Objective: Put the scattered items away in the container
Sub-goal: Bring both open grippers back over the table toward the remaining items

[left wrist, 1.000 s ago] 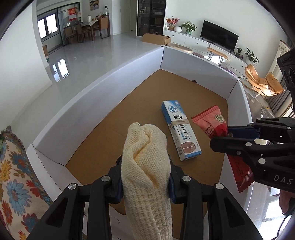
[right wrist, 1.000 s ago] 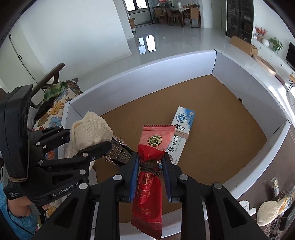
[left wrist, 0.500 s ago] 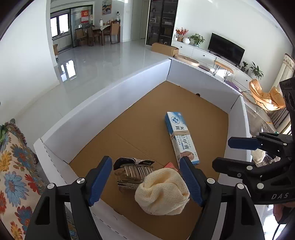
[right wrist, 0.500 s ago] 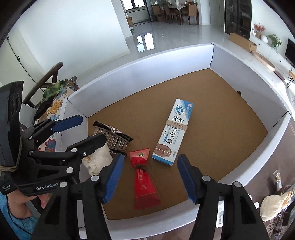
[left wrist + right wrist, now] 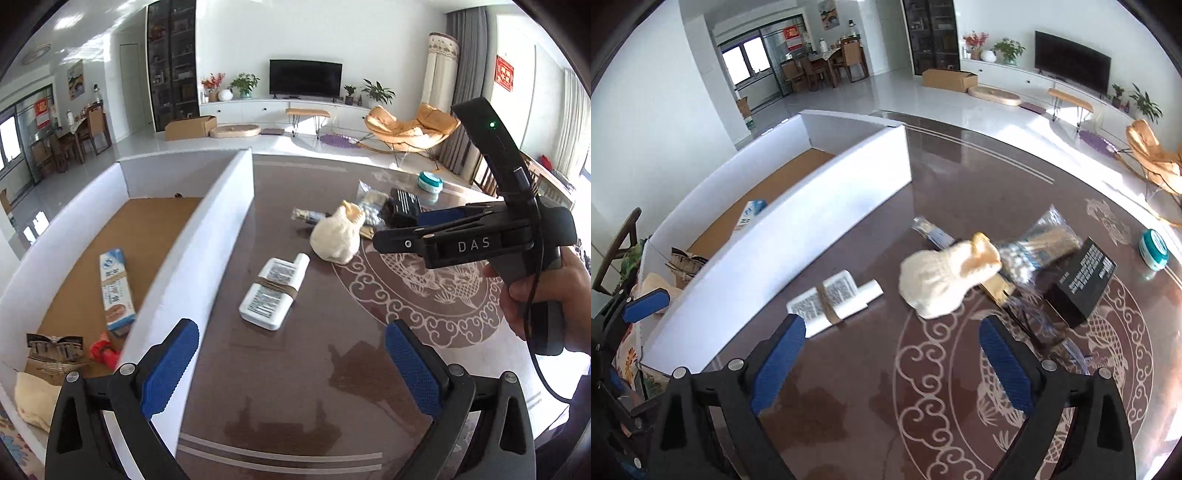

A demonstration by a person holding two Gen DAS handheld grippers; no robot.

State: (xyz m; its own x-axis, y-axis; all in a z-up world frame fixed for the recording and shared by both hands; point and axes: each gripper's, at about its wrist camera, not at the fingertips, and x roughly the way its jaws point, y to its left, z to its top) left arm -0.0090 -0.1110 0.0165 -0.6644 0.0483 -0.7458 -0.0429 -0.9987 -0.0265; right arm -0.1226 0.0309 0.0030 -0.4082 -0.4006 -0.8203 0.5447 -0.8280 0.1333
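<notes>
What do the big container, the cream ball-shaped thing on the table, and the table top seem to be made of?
Container: probably cardboard, with smooth matte white walls and a plain brown floor showing fold lines.
Cream bundle: seemingly knitted cloth, soft and matte; its surface looks ribbed, though blurred.
Table top: glossy dark brown, perhaps lacquer or glass over a pale printed pattern; it mirrors the room's light.

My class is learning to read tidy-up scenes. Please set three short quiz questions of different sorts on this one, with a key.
1. True or false: the toothpaste box lies inside the container.
2. What is nearest the white bundled pack on the table? A) cream knitted pouch B) teal tin C) black box
3. Fill in: the left gripper holds ____.

Key: 1 true; 2 A; 3 nothing.
</notes>
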